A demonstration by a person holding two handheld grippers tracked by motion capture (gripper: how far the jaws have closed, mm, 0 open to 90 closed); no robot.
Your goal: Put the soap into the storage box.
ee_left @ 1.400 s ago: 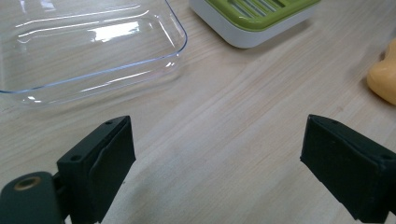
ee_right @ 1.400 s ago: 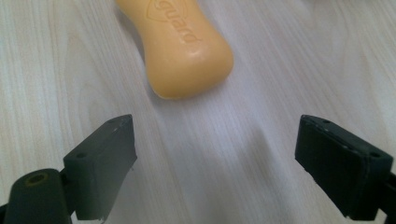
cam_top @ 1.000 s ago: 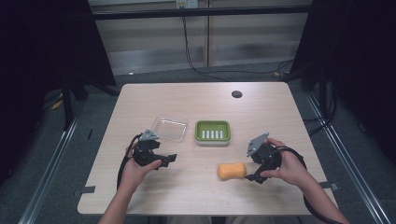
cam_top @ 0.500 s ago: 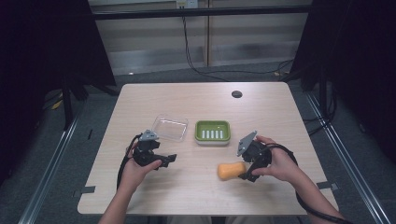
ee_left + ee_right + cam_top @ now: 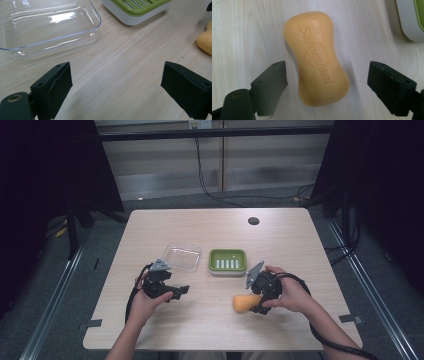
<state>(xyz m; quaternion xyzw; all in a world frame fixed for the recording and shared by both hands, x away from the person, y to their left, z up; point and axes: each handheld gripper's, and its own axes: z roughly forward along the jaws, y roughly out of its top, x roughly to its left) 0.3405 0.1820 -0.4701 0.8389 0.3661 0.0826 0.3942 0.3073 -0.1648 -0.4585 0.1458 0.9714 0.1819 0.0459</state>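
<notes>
One soap bar [image 5: 316, 58], two dishes [image 5: 227, 260].

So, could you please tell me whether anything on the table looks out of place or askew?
Only mildly: the orange soap bar lies bare on the table between the right tool's open jaws, not in the green soap dish, and the clear lid sits off beside the dish. Nothing is spilled or damaged.

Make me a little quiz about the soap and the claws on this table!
1. True or false: the right claw has its jaws pressed tight on the orange curved soap bar.
2. What word is moulded into the soap?
3. Which lies beside the green slotted soap dish? A) clear plastic lid B) blue mug C) metal spoon

Key: 1 false, the jaws stand apart from it on both sides. 2 Safeguard. 3 A.
</notes>
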